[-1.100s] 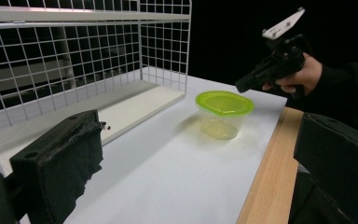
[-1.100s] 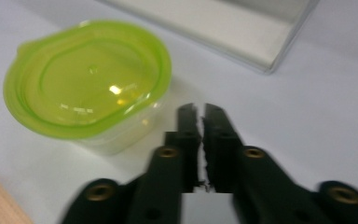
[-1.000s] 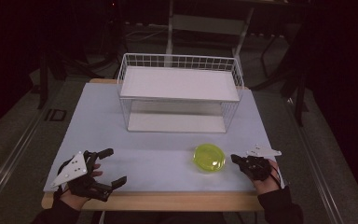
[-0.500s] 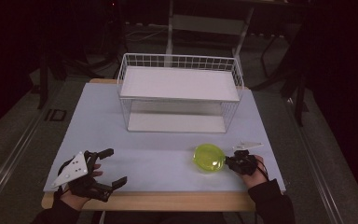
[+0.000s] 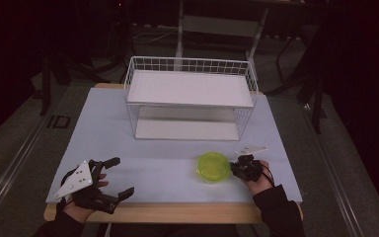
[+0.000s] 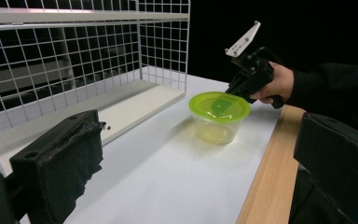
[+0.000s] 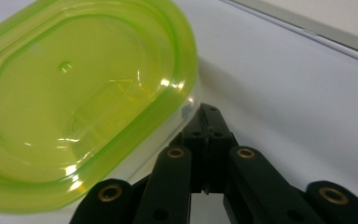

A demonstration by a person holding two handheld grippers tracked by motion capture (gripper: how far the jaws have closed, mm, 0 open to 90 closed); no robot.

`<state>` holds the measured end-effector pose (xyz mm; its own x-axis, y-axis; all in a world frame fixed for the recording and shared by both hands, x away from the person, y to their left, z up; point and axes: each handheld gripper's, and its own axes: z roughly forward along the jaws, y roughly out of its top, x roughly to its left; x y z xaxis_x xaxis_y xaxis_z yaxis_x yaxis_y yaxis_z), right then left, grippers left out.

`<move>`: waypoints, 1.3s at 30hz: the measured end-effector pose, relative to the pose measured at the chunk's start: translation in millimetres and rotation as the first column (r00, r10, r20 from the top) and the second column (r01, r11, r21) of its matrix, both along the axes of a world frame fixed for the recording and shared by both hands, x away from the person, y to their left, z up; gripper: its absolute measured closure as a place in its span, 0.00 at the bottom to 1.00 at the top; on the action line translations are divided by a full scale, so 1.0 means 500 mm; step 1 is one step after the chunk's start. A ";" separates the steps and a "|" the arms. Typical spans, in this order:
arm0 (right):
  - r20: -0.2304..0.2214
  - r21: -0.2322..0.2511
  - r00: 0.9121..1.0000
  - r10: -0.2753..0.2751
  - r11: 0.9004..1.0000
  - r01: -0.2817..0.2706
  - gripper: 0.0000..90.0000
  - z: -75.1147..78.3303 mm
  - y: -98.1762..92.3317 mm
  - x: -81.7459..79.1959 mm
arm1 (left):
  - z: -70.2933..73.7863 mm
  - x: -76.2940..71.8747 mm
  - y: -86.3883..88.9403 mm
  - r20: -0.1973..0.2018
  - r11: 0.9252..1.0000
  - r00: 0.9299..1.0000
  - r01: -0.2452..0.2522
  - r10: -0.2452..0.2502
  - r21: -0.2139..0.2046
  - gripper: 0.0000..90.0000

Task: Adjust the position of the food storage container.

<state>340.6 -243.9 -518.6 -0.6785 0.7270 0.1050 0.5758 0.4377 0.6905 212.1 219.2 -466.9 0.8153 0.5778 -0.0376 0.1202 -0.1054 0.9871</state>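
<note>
A clear tub with a lime-green lid (image 5: pixel 213 167) stands on the white table top near the front right, also seen in the left gripper view (image 6: pixel 219 109). My right gripper (image 5: pixel 234 169) is shut, its jaws pressed flat together with nothing between them. Its tip (image 7: pixel 208 116) rests against the lid's rim (image 7: pixel 79 93) on the tub's right side. The left gripper view shows that same gripper (image 6: pixel 237 88) angled down onto the lid's far edge. My left gripper (image 5: pixel 121 176) lies open at the front left, far from the tub, its pads (image 6: pixel 58 163) empty.
A white wire rack (image 5: pixel 190 89) with a shelf board on top and one below stands at the back middle of the table (image 5: pixel 143 153). Its mesh wall (image 6: pixel 74 56) is near my left gripper's view. A wooden strip (image 5: pixel 177 212) edges the front.
My right gripper has slid left across the table and a little down until its tip meets the tub's rim. The left gripper and the tub have stayed put.
</note>
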 end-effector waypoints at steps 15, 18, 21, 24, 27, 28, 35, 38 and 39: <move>-0.039 0.034 0.999 0.018 0.999 -0.016 1.00 -0.001 0.009 -0.017 | 0.000 0.000 -0.002 -0.001 1.000 1.000 0.003 -0.003 0.005 0.02; -0.042 0.032 0.999 0.029 0.999 -0.027 1.00 -0.001 0.020 -0.016 | -0.001 0.001 -0.002 -0.002 1.000 1.000 0.004 -0.004 0.007 0.02; -0.049 0.037 0.998 0.042 0.999 -0.040 1.00 -0.003 0.035 -0.014 | -0.001 0.001 -0.002 -0.002 1.000 1.000 0.005 -0.005 0.008 0.02; -0.059 0.034 0.997 0.058 0.998 -0.056 1.00 -0.006 0.052 -0.014 | -0.001 0.000 -0.002 -0.002 1.000 1.000 0.004 -0.004 0.007 0.02; -0.070 0.031 0.994 0.081 0.996 -0.079 1.00 -0.009 0.071 -0.018 | -0.001 0.000 -0.002 -0.002 1.000 1.000 0.004 -0.004 0.005 0.02; -0.070 0.031 0.994 0.081 0.996 -0.079 1.00 -0.009 0.071 -0.018 | -0.001 0.000 -0.002 -0.002 1.000 1.000 0.004 -0.004 0.005 0.02; -0.098 0.044 0.986 0.136 0.990 -0.132 1.00 -0.014 0.119 -0.026 | -0.001 0.000 -0.002 -0.003 1.000 1.000 0.005 -0.005 0.007 0.02; -0.096 0.054 0.983 0.154 0.987 -0.149 1.00 -0.014 0.135 -0.028 | -0.001 0.001 -0.002 -0.005 1.000 1.000 0.010 -0.010 0.008 0.02; -0.100 0.058 0.982 0.158 0.987 -0.153 1.00 -0.014 0.140 -0.027 | -0.001 0.000 -0.003 -0.005 1.000 1.000 0.011 -0.011 0.010 0.02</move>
